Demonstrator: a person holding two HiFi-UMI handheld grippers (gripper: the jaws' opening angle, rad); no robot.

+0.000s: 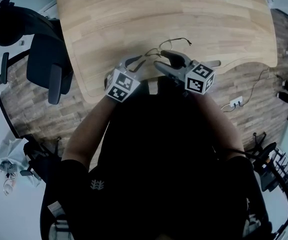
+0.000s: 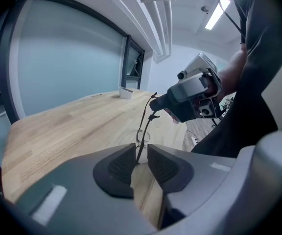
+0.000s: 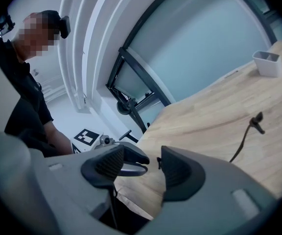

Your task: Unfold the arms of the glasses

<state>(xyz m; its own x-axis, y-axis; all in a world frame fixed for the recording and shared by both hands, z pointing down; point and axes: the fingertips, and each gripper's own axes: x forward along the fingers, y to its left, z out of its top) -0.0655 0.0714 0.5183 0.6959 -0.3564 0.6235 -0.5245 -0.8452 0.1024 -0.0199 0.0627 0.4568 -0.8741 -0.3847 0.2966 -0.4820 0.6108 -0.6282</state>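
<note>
Thin dark wire-framed glasses hang over the wooden table's near edge, between my two grippers. My left gripper is shut on a thin dark wire of the glasses, and a lens shows just beyond its pads. In the head view this gripper reaches in from the left. My right gripper comes in from the right, its tip close to the upper end of that wire. Its pads stand apart with nothing pressed between them. One glasses arm runs past outside its right finger.
A small white holder stands far back on the table and shows again at the right gripper view's top right. A dark office chair stands left of the table. A power strip lies on the floor at the right.
</note>
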